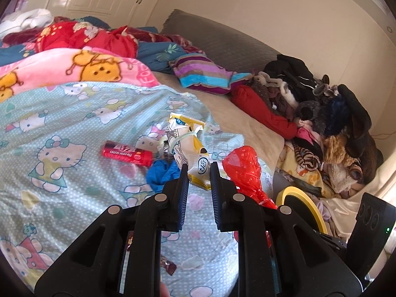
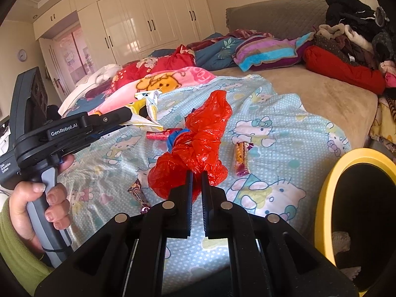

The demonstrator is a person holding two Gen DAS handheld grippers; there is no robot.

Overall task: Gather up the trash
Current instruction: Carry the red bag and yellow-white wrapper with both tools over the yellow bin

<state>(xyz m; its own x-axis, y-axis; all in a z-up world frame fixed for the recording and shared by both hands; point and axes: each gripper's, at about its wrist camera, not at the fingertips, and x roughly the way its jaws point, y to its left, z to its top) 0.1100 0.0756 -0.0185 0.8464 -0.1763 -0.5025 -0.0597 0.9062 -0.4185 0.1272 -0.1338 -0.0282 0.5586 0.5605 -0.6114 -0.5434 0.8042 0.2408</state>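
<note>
Over the bed (image 1: 61, 173), the left gripper (image 1: 199, 170) clamped a yellow wrapper (image 1: 195, 165), the right gripper (image 2: 196, 173) clamped a red bag (image 2: 198, 143); the yellow-rimmed bin (image 2: 329, 180) stood nearer the right.

Item count on the bed:

- 2 grippers: left gripper (image 1: 199, 170), right gripper (image 2: 197, 177).
- 1 yellow-and-white snack wrapper (image 1: 188, 146).
- 1 red plastic bag (image 2: 198, 148).
- 1 red tube wrapper (image 1: 126, 153).
- 1 blue scrap (image 1: 159, 173).
- 1 biscuit pack (image 2: 242, 158).
- 1 purple candy wrapper (image 2: 138, 193).
- 1 yellow-rimmed bin (image 2: 329, 185).
- 1 striped pillow (image 1: 205, 74).
</note>
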